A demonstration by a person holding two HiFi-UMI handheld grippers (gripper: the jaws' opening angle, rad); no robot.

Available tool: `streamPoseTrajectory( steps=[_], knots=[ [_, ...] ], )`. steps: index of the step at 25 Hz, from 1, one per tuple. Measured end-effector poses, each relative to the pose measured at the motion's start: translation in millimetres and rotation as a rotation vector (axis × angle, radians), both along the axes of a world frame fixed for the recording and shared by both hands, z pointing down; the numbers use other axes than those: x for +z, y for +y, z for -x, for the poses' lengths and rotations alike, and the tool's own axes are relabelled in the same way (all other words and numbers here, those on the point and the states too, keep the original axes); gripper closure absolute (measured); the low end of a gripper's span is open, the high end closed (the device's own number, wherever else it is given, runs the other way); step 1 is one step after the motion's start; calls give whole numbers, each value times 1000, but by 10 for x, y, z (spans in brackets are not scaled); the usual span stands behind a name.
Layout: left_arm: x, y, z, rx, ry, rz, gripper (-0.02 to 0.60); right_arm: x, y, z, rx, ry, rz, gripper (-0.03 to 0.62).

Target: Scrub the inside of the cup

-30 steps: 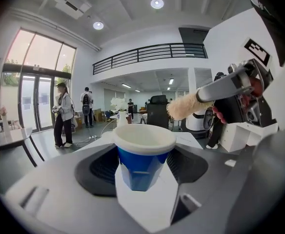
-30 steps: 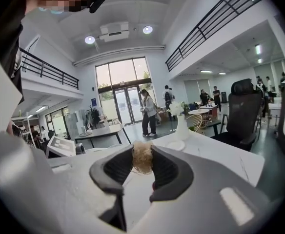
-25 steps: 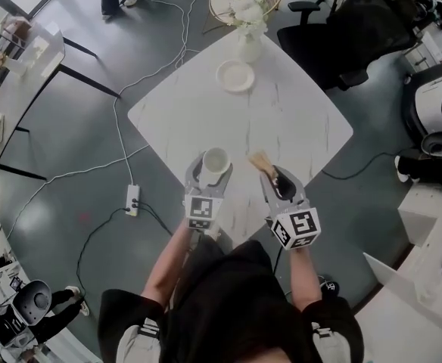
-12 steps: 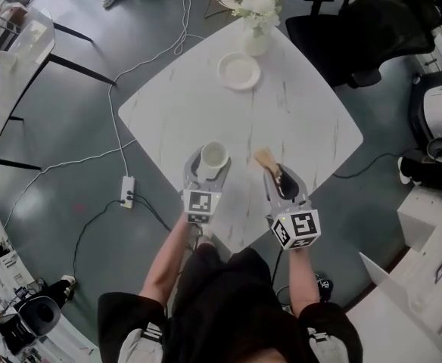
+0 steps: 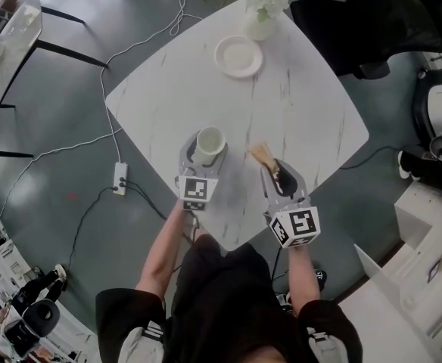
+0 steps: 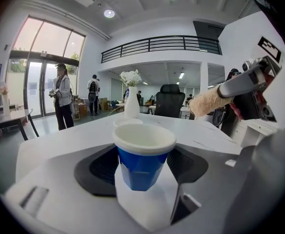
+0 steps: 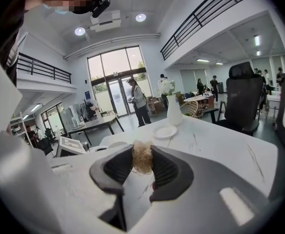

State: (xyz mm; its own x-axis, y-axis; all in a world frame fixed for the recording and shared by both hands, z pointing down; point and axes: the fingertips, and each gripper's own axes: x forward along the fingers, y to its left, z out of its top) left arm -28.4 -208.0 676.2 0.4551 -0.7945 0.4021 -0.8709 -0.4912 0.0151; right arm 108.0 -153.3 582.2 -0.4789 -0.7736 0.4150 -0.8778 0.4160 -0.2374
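A blue cup (image 6: 143,161) with a white inside stands upright between the pads of my left gripper (image 6: 143,167), which is shut on its sides. In the head view the cup (image 5: 210,141) is over the near part of the white marble table (image 5: 297,104), held by the left gripper (image 5: 204,151). My right gripper (image 5: 274,172) is shut on a brush whose tan bristle head (image 5: 262,156) points forward, level with the cup and to its right. The bristles (image 7: 142,157) sit between the right gripper's pads. The brush (image 6: 208,101) is outside the cup.
A white plate (image 5: 238,56) and a white vase with flowers (image 5: 260,20) stand at the table's far side. A black office chair (image 5: 372,21) is beyond the table. Cables and a power strip (image 5: 119,178) lie on the floor at the left. People stand far off.
The head view has swung, so the table sits lower in the frame. Both grippers keep their grips; the cup and brush stay side by side, a little farther apart.
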Motion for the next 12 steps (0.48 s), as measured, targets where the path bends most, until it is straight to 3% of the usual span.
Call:
streamPoseTrajectory(
  steps=[12],
  knots=[
    [218,-1,14,-5,-36,41,261,98,-2,1,-23,-4,22,487]
  ],
)
